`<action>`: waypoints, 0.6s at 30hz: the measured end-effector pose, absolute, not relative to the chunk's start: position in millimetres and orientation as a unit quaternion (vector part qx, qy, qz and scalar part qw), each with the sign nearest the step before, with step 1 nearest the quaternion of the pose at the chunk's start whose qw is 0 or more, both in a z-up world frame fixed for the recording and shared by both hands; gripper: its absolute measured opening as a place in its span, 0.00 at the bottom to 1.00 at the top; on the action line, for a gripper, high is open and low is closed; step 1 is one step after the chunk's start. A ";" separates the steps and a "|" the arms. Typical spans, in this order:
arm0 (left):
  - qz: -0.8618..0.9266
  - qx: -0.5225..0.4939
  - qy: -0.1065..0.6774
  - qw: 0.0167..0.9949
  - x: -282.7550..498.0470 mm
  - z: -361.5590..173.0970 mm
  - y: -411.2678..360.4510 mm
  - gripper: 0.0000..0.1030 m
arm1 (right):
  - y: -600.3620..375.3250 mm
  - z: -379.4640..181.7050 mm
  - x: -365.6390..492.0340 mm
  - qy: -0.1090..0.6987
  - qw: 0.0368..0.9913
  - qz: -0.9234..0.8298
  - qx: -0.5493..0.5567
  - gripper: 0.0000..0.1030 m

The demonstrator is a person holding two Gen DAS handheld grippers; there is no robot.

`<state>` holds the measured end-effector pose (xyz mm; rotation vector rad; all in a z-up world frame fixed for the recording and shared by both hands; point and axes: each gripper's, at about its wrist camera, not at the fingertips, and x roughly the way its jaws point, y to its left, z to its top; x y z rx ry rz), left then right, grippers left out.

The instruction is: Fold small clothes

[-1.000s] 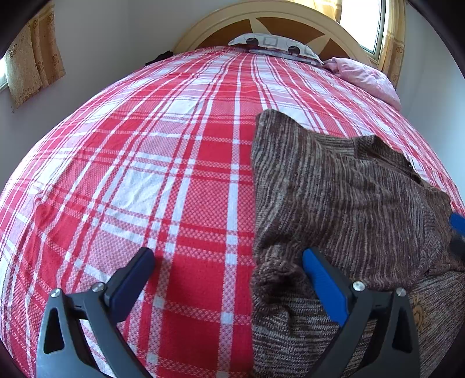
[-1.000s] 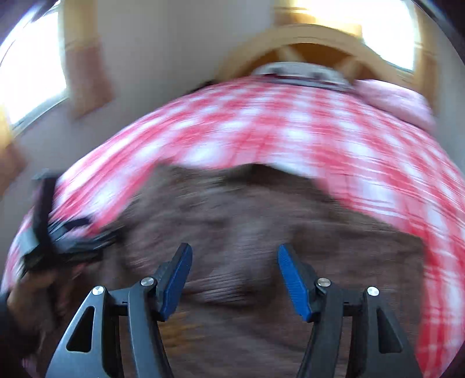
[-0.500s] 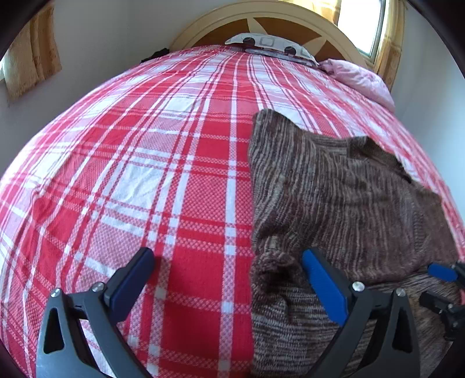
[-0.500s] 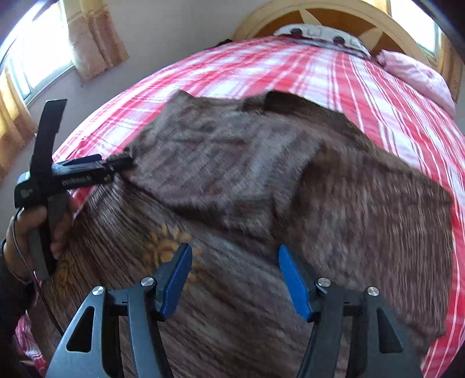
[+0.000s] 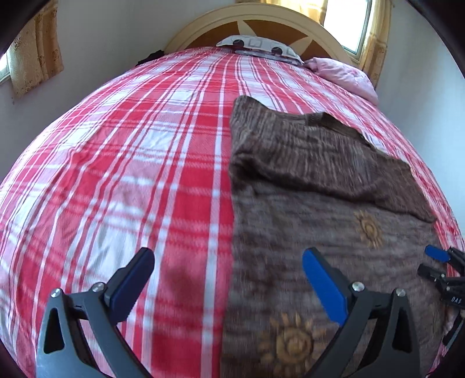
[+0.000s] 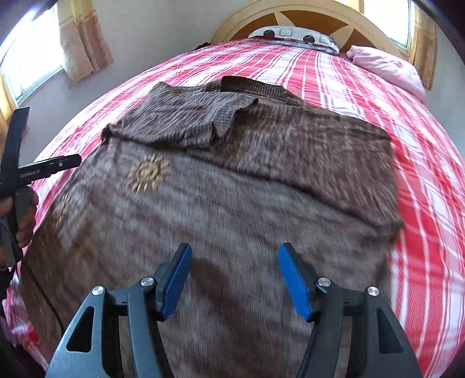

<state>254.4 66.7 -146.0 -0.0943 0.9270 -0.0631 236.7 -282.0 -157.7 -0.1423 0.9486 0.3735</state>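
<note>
1. the sweater [image 6: 238, 203] lies flat on the plaid bed [image 5: 130, 162], its long axis running from the near hem at 6 o'clock up to the collar at 12 o'clock, toward the headboard [image 6: 308, 20].
2. both sleeves are already folded in across the chest; the left one [image 6: 186, 122] sits at about 11 o'clock in the right wrist view and the right one [image 6: 319, 151] at about 1 o'clock.
3. the right gripper [image 6: 235, 283] hangs over the lower body of the sweater, jaws apart and holding nothing.
4. the left gripper [image 5: 229, 286] straddles the sweater's left edge, one finger over bedsheet and one over knit; it is also spread wide and empty.
5. the hem lies toward 6 o'clock from both tools, under or behind the fingers; its edge is out of sight.
6. judged from this, the next fold goes along the long axis, hem up to collar. each gripper is nearest its own hem corner, so neither has a clear advantage.
</note>
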 end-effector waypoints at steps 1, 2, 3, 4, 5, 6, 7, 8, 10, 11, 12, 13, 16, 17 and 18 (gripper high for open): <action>-0.032 -0.043 0.445 0.894 248.2 -146.3 67.4 1.00 | -285.1 -157.5 229.7 0.451 0.872 0.177 -0.071 0.61; -0.033 -0.041 0.442 0.895 239.7 -146.4 67.5 1.00 | -289.3 -156.4 219.3 0.448 0.874 0.173 -0.073 0.61; -0.032 -0.036 0.440 0.897 229.1 -146.9 67.4 1.00 | -293.1 -156.2 211.7 0.447 0.875 0.172 -0.071 0.61; -0.031 -0.032 0.439 0.897 222.9 -147.7 68.0 1.00 | -298.0 -156.2 204.1 0.446 0.876 0.171 -0.068 0.61; -0.032 -0.030 0.437 0.898 216.1 -147.9 68.2 1.00 | -301.9 -156.1 197.0 0.445 0.877 0.170 -0.066 0.61; -0.032 -0.025 0.435 0.900 208.4 -148.4 67.6 1.00 | -306.9 -156.3 186.7 0.442 0.879 0.167 -0.064 0.61; -0.032 -0.019 0.433 0.900 200.3 -148.7 66.8 1.00 | -309.5 -156.1 181.3 0.439 0.881 0.166 -0.065 0.61; -0.034 -0.016 0.433 0.901 193.6 -149.6 65.9 1.00 | -311.6 -156.0 174.2 0.435 0.883 0.163 -0.066 0.61; -0.037 -0.009 0.434 0.900 183.4 -151.5 64.1 1.00 | -315.6 -158.0 161.0 0.437 0.883 0.158 -0.066 0.61; -0.037 -0.005 0.434 0.900 179.0 -152.3 62.6 1.00 | -317.1 -158.5 154.7 0.434 0.885 0.156 -0.067 0.61; -0.037 -0.001 0.435 0.900 174.9 -153.6 62.0 1.00 | -318.2 -159.1 147.6 0.431 0.887 0.153 -0.069 0.62; -0.038 -0.001 0.436 0.899 171.0 -155.0 62.3 1.00 | -318.3 -159.7 143.4 0.430 0.888 0.150 -0.071 0.62; -0.035 -0.006 0.441 0.897 158.2 -160.6 65.3 1.00 | -321.0 -159.9 131.6 0.428 0.890 0.143 -0.066 0.62; -0.035 -0.009 0.440 0.897 153.2 -162.4 66.0 1.00 | -321.7 -159.7 128.4 0.429 0.890 0.142 -0.063 0.62; -0.036 -0.008 0.438 0.898 149.1 -163.8 66.7 1.00 | -321.7 -159.6 127.2 0.430 0.889 0.142 -0.061 0.62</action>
